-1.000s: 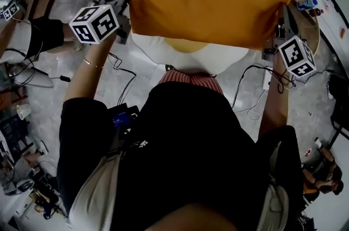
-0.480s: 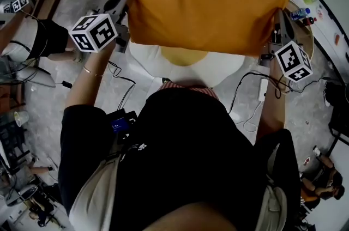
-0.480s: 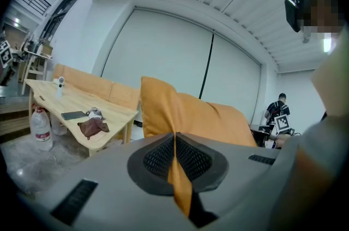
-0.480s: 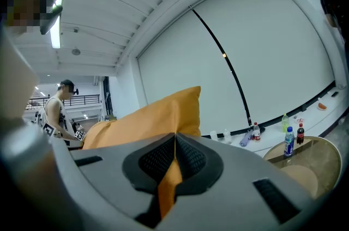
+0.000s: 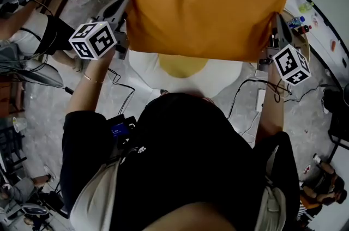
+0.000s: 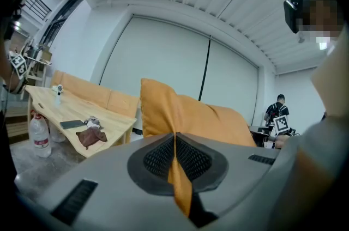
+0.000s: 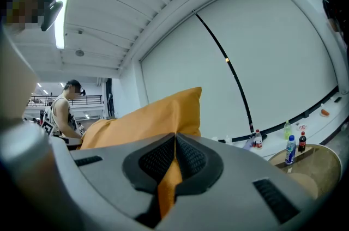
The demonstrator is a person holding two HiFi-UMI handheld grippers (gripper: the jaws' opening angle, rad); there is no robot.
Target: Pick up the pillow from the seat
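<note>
The head view looks steeply down past the person's torso (image 5: pixel 185 170) onto the pillow (image 5: pixel 202 4). Each gripper view sits close behind its own jaws, looking about level along them. All three share the pillow, the gripper views from its opposite edges.

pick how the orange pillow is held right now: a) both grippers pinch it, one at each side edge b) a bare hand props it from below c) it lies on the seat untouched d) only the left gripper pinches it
A: the pillow hangs in the air with its fabric clamped in the shut left gripper and the shut right gripper, one at each side edge.
</note>
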